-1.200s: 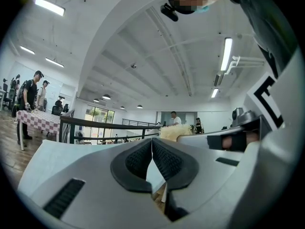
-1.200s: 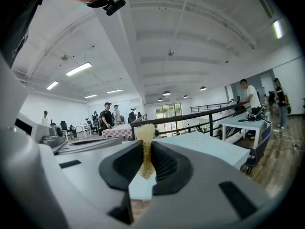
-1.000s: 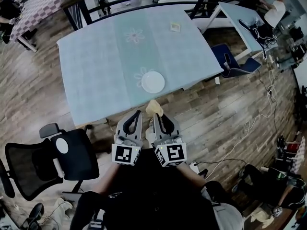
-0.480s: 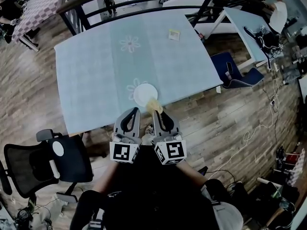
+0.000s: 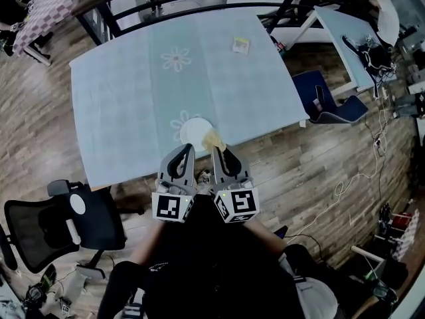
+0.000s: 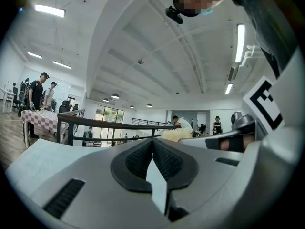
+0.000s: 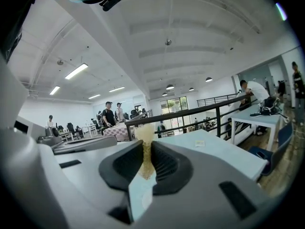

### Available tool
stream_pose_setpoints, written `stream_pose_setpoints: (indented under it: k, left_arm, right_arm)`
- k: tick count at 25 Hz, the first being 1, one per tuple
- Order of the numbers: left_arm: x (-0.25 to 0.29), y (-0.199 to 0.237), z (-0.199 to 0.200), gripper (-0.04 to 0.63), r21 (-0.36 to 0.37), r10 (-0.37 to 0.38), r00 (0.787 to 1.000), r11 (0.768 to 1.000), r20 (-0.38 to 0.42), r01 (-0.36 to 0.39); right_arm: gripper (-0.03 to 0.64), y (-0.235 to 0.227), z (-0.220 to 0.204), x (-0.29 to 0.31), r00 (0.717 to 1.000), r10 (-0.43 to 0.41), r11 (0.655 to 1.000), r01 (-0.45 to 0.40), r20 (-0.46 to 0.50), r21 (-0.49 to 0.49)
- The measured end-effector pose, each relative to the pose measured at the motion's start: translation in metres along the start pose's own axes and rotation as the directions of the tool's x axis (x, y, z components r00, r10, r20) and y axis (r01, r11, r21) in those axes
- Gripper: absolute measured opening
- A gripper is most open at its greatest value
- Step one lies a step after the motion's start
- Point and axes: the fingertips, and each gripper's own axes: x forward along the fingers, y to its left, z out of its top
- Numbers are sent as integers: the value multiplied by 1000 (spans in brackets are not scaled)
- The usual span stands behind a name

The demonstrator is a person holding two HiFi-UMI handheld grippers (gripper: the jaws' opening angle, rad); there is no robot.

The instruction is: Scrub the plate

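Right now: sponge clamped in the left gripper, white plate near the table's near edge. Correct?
One thing is wrong: the sponge is clamped in the right gripper, not the left. The right gripper view shows it pinched between those jaws; the left gripper view shows the left gripper with jaws together on nothing. The white plate does sit near the table's near edge.

One worktop point(image 5: 119, 105) carries one white plate point(image 5: 191, 130) and one small card point(image 5: 241, 44). Its cloth shows two flower prints point(image 5: 176, 60). There is one yellowish sponge point(image 5: 212, 139). Two grippers show: the left hand-held gripper point(image 6: 151, 147) and the right hand-held gripper point(image 7: 145, 151). One black office chair point(image 5: 46, 221) stands on the floor.
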Motion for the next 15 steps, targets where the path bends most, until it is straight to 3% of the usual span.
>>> stream_pose_setpoints:
  k: [15]
  left_arm:
    - [69,54,-2,14,-50,-115,992,992,-49,113]
  right_arm:
    - [53,-8,3,73,992,-79,997,79,-101,-2]
